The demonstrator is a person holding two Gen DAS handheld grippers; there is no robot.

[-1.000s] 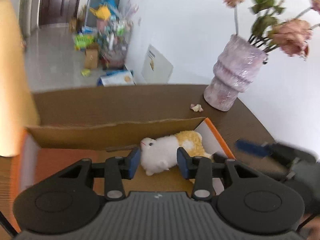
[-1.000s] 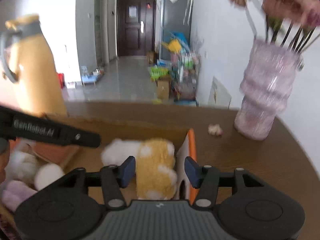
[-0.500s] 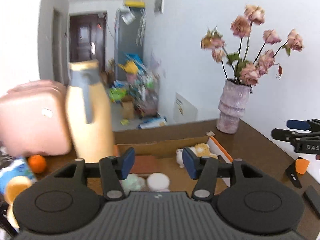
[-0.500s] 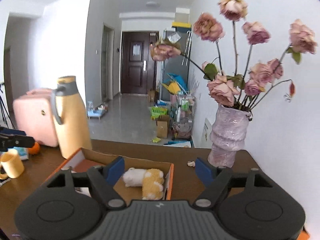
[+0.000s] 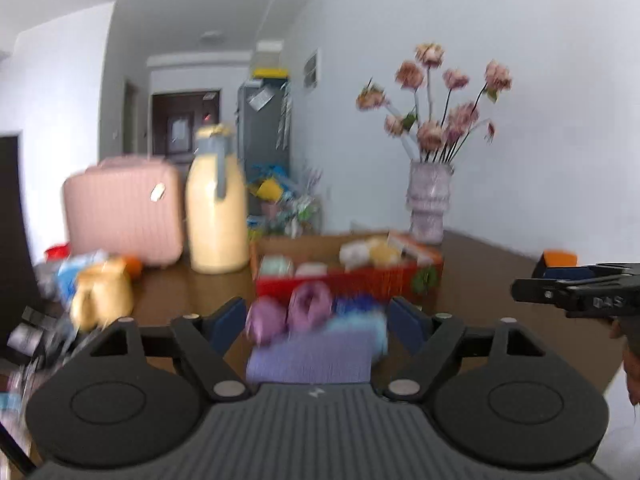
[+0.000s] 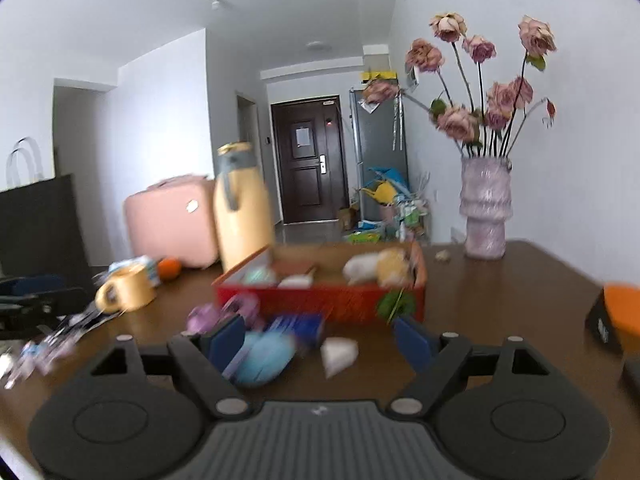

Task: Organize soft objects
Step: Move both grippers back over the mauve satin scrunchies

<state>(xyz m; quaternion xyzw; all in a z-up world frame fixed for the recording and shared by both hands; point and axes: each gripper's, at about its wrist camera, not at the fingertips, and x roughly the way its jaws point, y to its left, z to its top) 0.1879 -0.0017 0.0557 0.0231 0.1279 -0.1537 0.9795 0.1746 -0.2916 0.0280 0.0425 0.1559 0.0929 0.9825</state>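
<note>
A red-sided cardboard box (image 5: pixel 348 284) (image 6: pixel 320 300) stands mid-table. A white and yellow plush (image 5: pixel 368 254) (image 6: pixel 376 266) lies in its right end, with pale soft balls (image 5: pixel 276 266) to the left of it. My left gripper (image 5: pixel 316 322) hovers in front of the box, jaws opening. Purple soft pieces (image 5: pixel 308 308) and a purple cloth (image 5: pixel 312 356) lie on the table between them, untouched. My right gripper (image 6: pixel 318 338) is also back from the box, jaws opening over a light blue soft thing (image 6: pixel 264 356) and a white piece (image 6: pixel 338 354). Both views are blurred.
A yellow jug (image 5: pixel 218 208) and a pink suitcase (image 5: pixel 122 208) stand behind the box on the left, with a yellow mug (image 5: pixel 102 294) and an orange (image 6: pixel 170 268) nearer. A vase of flowers (image 5: pixel 428 204) stands at the back right. A black and orange block (image 6: pixel 616 320) lies far right.
Both grippers have pulled well back from the box and their jaws have widened. The white and yellow plush stays lying in the box.
</note>
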